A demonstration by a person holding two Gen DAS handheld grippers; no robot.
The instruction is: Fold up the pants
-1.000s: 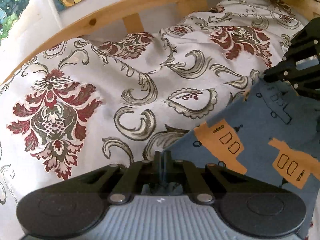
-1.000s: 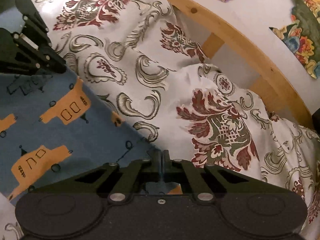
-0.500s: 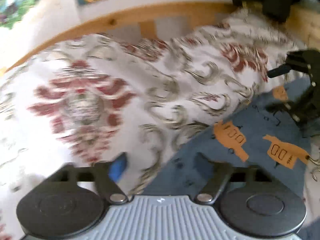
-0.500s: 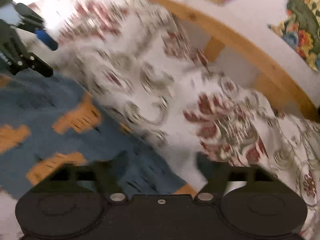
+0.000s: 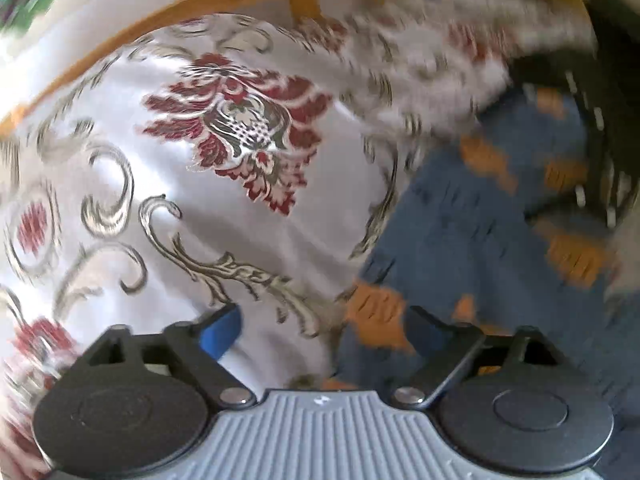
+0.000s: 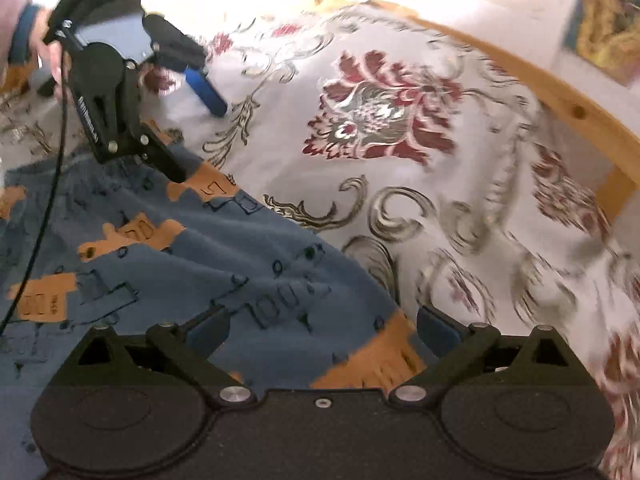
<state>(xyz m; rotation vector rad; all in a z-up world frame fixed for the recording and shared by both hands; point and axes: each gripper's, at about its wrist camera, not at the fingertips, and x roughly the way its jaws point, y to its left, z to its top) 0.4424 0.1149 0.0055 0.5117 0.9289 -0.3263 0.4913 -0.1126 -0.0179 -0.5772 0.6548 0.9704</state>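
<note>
Blue pants (image 6: 168, 264) with orange vehicle prints and dark outlined shapes, lying rumpled on a white bedspread (image 6: 400, 168) patterned with red flowers and grey scrolls. In the right wrist view, filling the lower left of the frame, soft folds running across the cloth, an orange-printed corner low at centre. In the left wrist view, pants (image 5: 472, 220) at the right side of the frame, much blurred.

Left hand-held gripper (image 5: 320, 332) spread wide, nothing between its blue-padded fingers (image 5: 220, 334); pants edge just beneath the right-hand finger. Seen again at upper left of the right wrist view (image 6: 196, 136), one finger over the bedspread, the other over the pants' far edge. Right hand-held gripper (image 6: 322, 330) likewise released, fingers apart over the near corner of the pants.

Curved wooden bed frame (image 6: 568, 104) at upper right.
</note>
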